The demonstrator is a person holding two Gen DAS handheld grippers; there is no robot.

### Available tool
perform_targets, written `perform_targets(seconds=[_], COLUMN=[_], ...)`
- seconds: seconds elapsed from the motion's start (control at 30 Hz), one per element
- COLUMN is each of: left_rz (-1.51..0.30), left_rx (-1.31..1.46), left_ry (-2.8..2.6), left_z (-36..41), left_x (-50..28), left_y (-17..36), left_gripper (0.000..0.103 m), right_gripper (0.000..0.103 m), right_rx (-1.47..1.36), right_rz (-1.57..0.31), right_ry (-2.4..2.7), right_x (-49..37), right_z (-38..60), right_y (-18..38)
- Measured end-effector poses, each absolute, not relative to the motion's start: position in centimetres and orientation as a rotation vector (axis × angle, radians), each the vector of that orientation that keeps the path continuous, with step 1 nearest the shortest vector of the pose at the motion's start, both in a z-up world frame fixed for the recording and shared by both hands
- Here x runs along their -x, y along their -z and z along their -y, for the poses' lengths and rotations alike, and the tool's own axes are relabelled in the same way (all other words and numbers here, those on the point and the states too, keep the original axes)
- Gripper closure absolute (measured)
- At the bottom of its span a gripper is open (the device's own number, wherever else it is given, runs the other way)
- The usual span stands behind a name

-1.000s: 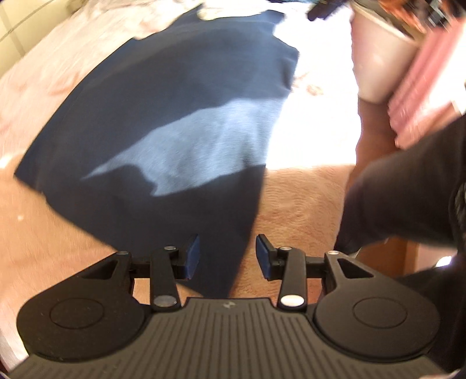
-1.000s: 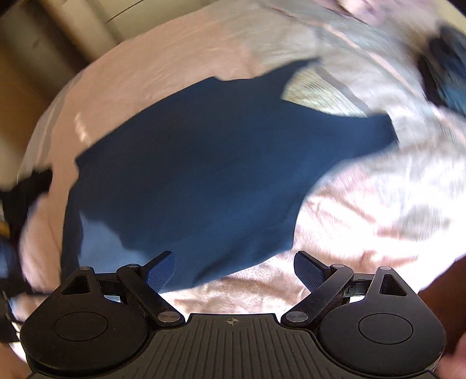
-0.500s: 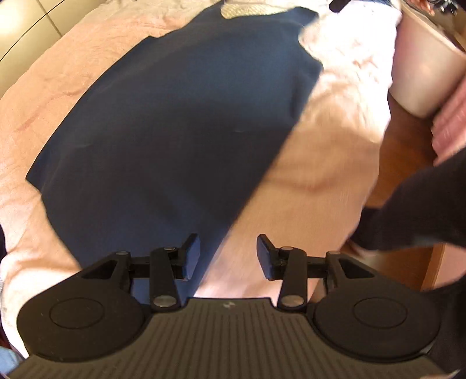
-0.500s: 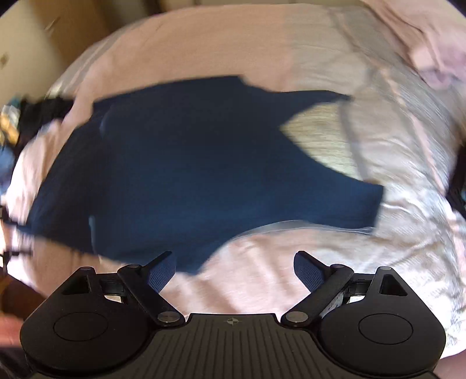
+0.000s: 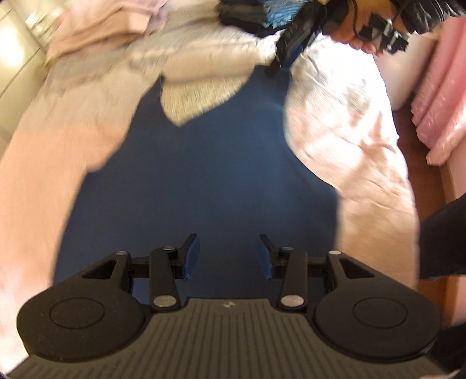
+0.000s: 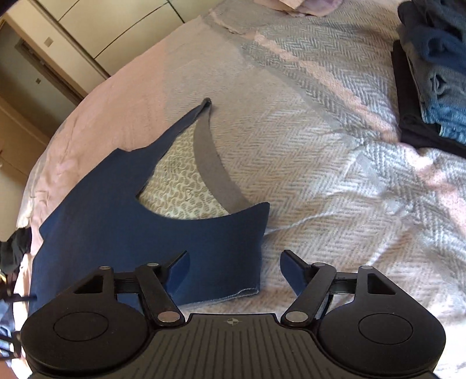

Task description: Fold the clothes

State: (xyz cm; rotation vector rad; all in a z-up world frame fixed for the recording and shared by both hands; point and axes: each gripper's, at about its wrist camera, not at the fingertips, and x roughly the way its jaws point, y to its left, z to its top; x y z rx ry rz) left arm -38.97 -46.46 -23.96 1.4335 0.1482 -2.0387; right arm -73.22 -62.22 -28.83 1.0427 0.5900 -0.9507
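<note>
— Two grippers, both are standing open w/ nothing between the pads, I am seeing this clearly. Left gripper [image 5: 228,256] is hovering over the hem end of the navy top [image 5: 204,180]; right gripper [image 6: 234,272] is sitting at the shoulder end, on the other side.

— Where is the garment lying now?

— It is lying flat on the bed cover [image 6: 335,163], spread out, not folded yet I think. In the right wrist view the navy top [image 6: 139,233] is lying to the left of the tongs and ahead; only its near corner with the raw edge is reaching in between the jaws. The corner is just beside the left pad, well apart from the right one.

— And the long axis?

— In the left view it is running straight away from my left gripper, hem near me, V-neck [image 5: 186,102] far. So the top is pointing w/ the neck toward the folded stack of clothes [image 6: 431,87] at the head side. In the right view the strap [image 6: 189,119] is pointing up and away, approx. diagonal.

— Which hand is nearer for the coming grab?

— I am judging the right one for the shoulder corner, bc the cloth edge is almost under it. The left one is already centred over the hem, but the view is blurred, so I cannot tell if it is touching the cloth.

— Other things near?

— Only a pink folded blanket [image 5: 96,26] far away, not disturbing.
</note>
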Motion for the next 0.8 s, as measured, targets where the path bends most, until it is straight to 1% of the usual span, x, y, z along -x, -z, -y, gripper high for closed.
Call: perform_targets(seconds=[0.13,0.17,0.2,0.27,0.3,0.4,0.43,0.47,0.57,0.67,0.8], left_rz=[0.02,0.063,0.103,0.182,0.225,0.36,0.386,0.413,0.489,0.612,0.869], left_rx=[-1.477,-1.486,-1.503,-1.537,-1.557,-1.619,-1.638,-1.658,-1.733,-1.831,-1.98], left_ry=[2.173,2.205,2.228,2.269,2.285,2.325,2.338,2.351,2.368,2.375,2.425], left_z=[52.9,54.5,56.1,59.3,60.9,65.8,67.5,69.3,74.3,77.9,80.4], left_x=[39.7,40.0,40.3,41.0,41.5,43.3,44.1,44.9,47.3,49.7,52.3], left_y=[23.3,23.3,23.4,23.8,24.1,25.3,25.9,26.5,28.7,31.0,33.6], left_gripper=[0.063,0.063,0.063,0.063,0.063,0.06,0.057,0.057,0.057,0.057,0.061], right_gripper=[0.049,0.06,0.078,0.095,0.1,0.101,0.101,0.101,0.101,0.101,0.101], right_rx=[-1.11,-1.128,-1.146,-1.168,-1.171,-1.162,-1.152,-1.143,-1.126,-1.123,-1.143], right_rz=[-0.584,-0.579,-0.573,-0.572,-0.576,-0.567,-0.564,-0.562,-0.547,-0.554,-0.55], right_ry=[0.993,1.004,1.015,1.039,1.053,1.079,1.077,1.074,1.046,1.012,0.981], right_x=[73.3,73.4,73.5,73.6,73.6,73.7,73.7,73.7,73.9,74.0,74.4], right_z=[62.7,62.8,62.8,62.8,62.8,62.6,62.5,62.5,62.6,63.0,63.5], right_y=[30.0,30.1,30.2,30.3,30.2,29.3,28.9,28.5,28.0,28.4,28.9])
